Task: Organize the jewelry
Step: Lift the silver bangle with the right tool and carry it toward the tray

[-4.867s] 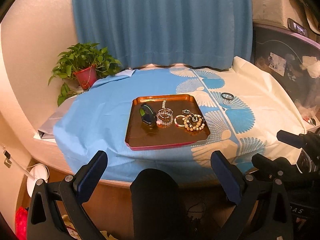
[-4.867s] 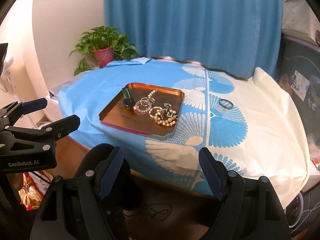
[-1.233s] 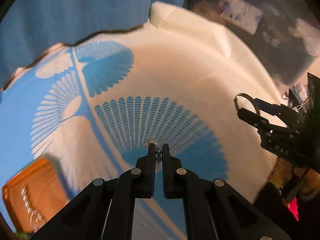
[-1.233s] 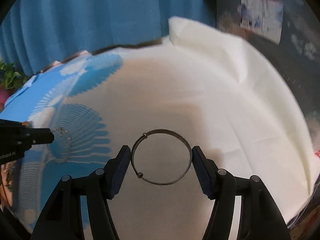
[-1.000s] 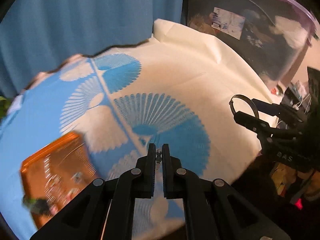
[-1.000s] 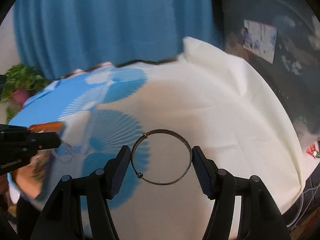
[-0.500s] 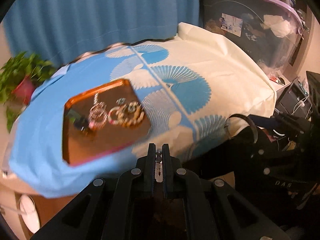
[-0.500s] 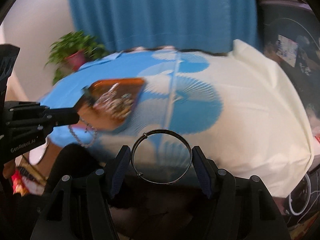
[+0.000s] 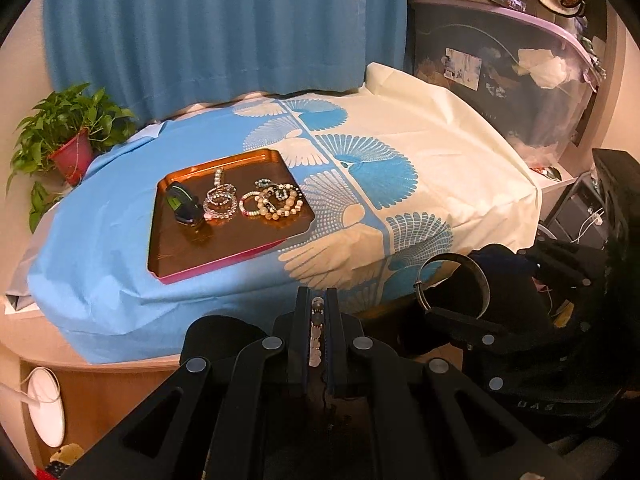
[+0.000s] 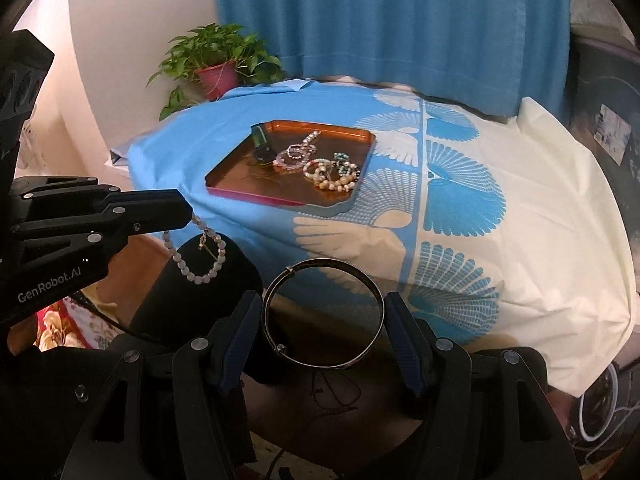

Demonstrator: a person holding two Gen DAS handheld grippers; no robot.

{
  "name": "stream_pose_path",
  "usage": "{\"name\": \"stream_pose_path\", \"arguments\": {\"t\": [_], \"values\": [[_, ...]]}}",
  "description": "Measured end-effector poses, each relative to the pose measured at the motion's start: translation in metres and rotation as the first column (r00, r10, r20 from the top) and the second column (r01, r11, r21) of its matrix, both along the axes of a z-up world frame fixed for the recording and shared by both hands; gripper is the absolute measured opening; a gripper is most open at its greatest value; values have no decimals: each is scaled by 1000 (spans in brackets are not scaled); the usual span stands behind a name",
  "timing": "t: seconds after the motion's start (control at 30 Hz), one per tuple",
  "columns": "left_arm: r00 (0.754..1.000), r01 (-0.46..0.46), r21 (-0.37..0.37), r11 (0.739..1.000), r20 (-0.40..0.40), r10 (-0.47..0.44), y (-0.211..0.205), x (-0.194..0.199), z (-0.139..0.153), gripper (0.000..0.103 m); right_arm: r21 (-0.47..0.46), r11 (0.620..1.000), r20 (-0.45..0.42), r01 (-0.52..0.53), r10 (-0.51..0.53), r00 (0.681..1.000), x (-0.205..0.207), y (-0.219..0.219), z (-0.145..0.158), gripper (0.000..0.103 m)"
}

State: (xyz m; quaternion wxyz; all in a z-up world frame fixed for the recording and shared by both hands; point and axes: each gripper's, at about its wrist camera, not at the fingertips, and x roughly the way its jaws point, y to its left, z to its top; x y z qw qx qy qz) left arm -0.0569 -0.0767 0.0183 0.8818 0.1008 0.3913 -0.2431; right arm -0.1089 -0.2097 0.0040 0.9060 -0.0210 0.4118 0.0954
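Both claws pulled back from the table; left claw (image 9: 316, 312) pinches a bead bracelet (image 10: 200, 256), right claw (image 10: 323, 320) grips a bangle (image 10: 376, 300). Tray (image 9: 224, 266) comes next.

In the left wrist view most of the beaded bracelet (image 9: 316, 332) is hidden between the closed left tongs (image 9: 318, 304), with only a few beads showing in the slit. The bracelets heaped on the tray (image 9: 224, 256) overlap too closely to count. The lower part of the surface (image 10: 520, 240) is covered by the cloth.
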Motion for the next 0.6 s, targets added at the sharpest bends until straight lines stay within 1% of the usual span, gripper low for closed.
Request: {"name": "stream_pose_path", "arguments": {"t": [0.27,0.47,0.6], "values": [[1000,-6,-10,1000,-4,6,4,2,-2,4,-15,1000,-16,-9,9,1000,0,5,-3,63],[999,-20,-19,1000,-25,20,9,14,-6,4,-20,1000,-37,-15,15,999,9,7,-11,63],[999,-40,-26,999,-33,39,15,30,-6,4,-28,999,-47,-19,17,999,20,7,-15,63]]}}
